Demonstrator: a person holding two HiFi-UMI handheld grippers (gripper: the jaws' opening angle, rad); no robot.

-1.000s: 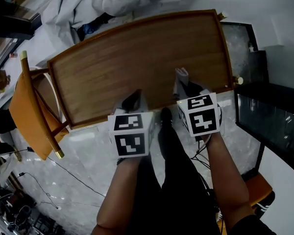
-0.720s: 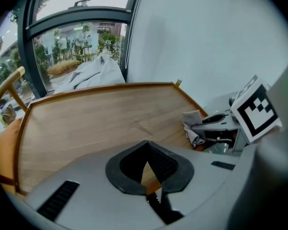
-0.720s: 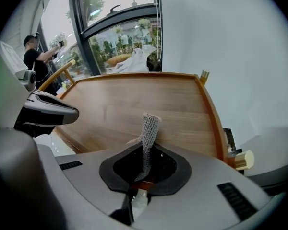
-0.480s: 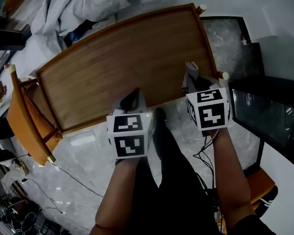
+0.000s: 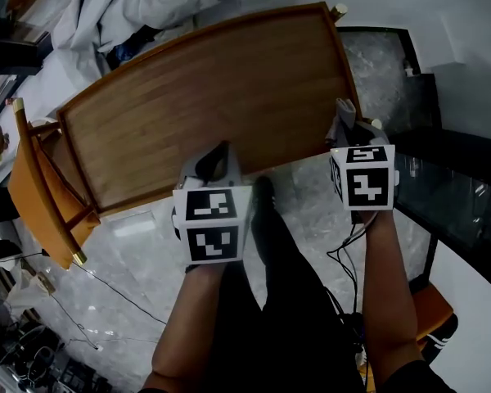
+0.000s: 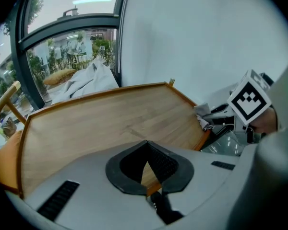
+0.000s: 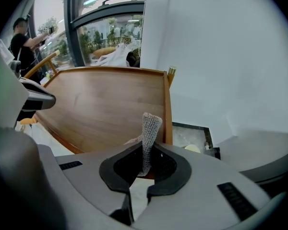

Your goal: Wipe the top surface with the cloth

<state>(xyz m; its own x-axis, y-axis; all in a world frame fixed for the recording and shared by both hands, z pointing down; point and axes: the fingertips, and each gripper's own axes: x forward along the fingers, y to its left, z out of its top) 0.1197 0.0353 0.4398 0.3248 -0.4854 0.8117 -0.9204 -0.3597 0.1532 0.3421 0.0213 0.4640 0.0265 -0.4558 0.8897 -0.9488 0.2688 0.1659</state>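
At the near edge of the table (image 5: 204, 97), the left gripper (image 6: 146, 147) is held with its jaws closed together and nothing between them. Over the table's near right corner, the cloth (image 7: 150, 126) is pinched in the closed jaws of the right gripper (image 5: 344, 125), one end standing up past the tips. Beyond the far edge, white sheets (image 5: 139, 6) are heaped.

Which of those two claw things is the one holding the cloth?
The right gripper: a grey cloth sticks up from its closed jaws. The left gripper holds nothing.
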